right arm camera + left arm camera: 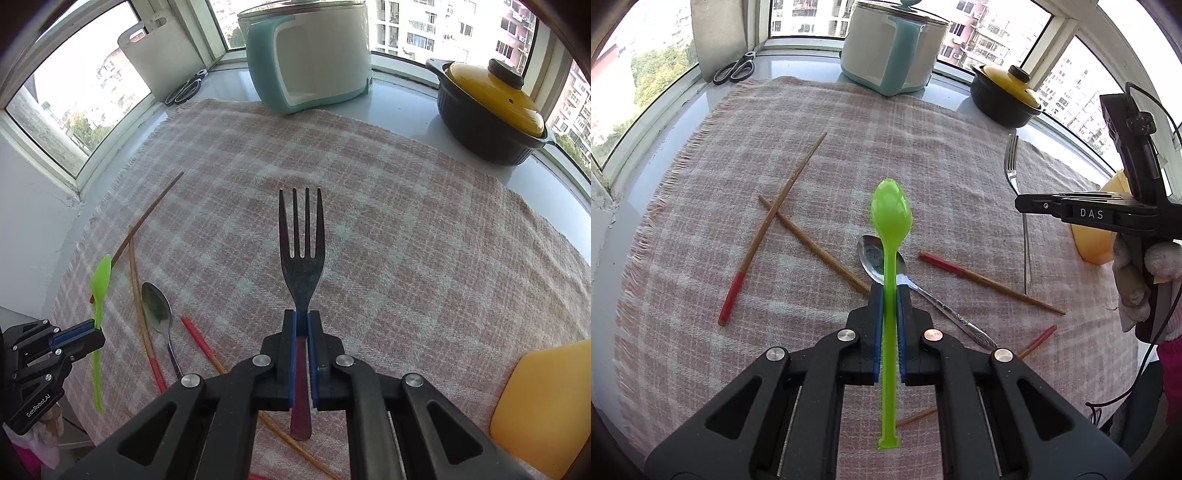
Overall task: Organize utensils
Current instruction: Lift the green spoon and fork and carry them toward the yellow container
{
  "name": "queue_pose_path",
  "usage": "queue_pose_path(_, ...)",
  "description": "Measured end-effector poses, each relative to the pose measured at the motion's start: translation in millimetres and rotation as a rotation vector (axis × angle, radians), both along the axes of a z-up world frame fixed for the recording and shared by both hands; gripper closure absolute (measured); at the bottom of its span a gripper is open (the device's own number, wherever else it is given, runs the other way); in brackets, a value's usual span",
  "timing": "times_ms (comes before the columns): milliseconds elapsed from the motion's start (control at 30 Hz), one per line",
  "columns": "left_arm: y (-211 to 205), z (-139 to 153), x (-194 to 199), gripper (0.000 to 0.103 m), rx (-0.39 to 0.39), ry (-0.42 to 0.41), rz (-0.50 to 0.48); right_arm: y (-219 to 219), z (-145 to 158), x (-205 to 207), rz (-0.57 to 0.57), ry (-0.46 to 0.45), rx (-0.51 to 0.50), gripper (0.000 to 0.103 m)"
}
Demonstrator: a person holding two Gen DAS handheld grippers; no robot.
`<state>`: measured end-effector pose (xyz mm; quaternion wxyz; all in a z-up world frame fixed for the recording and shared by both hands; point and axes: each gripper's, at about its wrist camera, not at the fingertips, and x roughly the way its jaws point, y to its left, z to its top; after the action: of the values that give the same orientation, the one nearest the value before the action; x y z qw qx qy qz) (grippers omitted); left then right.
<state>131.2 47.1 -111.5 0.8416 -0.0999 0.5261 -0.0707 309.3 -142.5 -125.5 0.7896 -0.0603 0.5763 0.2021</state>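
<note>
Covering the bench: a pink plaid cloth [923, 155] with a fringed left edge, spread over a grey sill under the windows.
Far edge: a white and teal cooker [310, 55] with its lid on stands at the cloth's far edge; contents hidden.
Far right corner: a dark casserole pot [487, 122] under a yellow lid, just off the cloth; contents hidden.
Near right edge: a yellow container [543, 406], only partly in view; its inside cannot be seen.
Far left corner: scissors [735, 68] beside a white board [162, 55].
Left gripper [888, 291]: clamped on a green plastic spoon [890, 210], held above the cloth, long axis along the fingers, bowl pointing away toward the far edge.
Right gripper [303, 317]: closed on a metal fork [302, 240] with a red handle end, held clear of the cloth, tines pointing to the far edge.
Cloth, left and centre: a metal spoon [877, 258] lies bowl up, handle slanting toward the near right; red-tipped wooden chopsticks [768, 229] lie scattered, two of them crossed.
</note>
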Motion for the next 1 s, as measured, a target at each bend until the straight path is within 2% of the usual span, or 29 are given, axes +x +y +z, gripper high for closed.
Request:
queue_pose_path(567, -30, 17, 9, 0.099, -0.009, -0.045, -0.056, -21, 37, -40, -0.042, -0.088, 0.031, 0.100)
queue_pose_path(1000, -80, 37, 18, 0.099, -0.039, -0.088, -0.132, -60, 65, -72, -0.089, -0.145, 0.068, 0.100)
